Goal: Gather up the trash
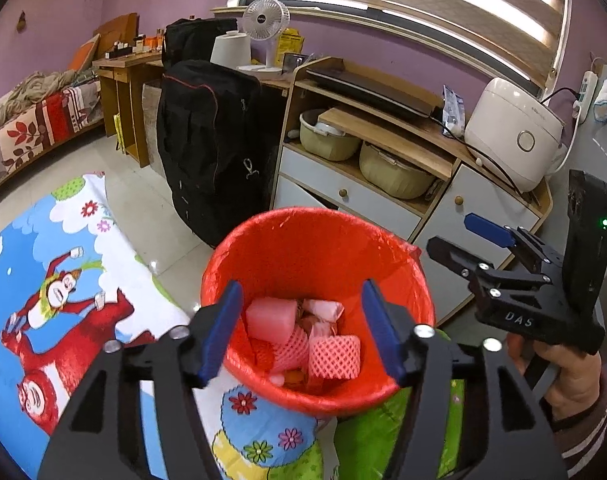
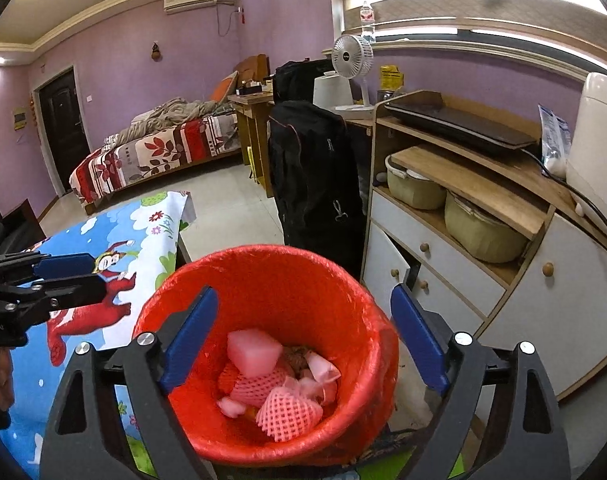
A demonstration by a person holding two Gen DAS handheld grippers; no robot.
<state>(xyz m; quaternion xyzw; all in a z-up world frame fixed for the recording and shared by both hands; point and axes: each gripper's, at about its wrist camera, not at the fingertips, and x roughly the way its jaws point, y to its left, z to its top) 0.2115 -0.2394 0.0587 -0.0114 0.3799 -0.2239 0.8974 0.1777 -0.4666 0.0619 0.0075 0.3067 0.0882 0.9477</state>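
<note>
A bin lined with a red bag (image 1: 315, 248) stands at the edge of the cartoon-print table; it also shows in the right wrist view (image 2: 271, 280). Inside lie pink foam net sleeves (image 1: 335, 356) (image 2: 289, 412), a pink foam block (image 1: 271, 316) (image 2: 253, 350) and other scraps. My left gripper (image 1: 303, 332) is open and empty above the bin; it shows from the side in the right wrist view (image 2: 91, 276). My right gripper (image 2: 303, 340) is open and empty above the bin; it also shows in the left wrist view (image 1: 459, 240).
A table with a colourful cartoon cloth (image 1: 63, 280) (image 2: 103, 240) lies left of the bin. A black bag (image 1: 207, 140) stands behind it. A cabinet with drawers and pots (image 1: 383, 168) (image 2: 463, 220) is at the right, with a white rice cooker (image 1: 515, 132). A bed (image 2: 151, 152) is at the far left.
</note>
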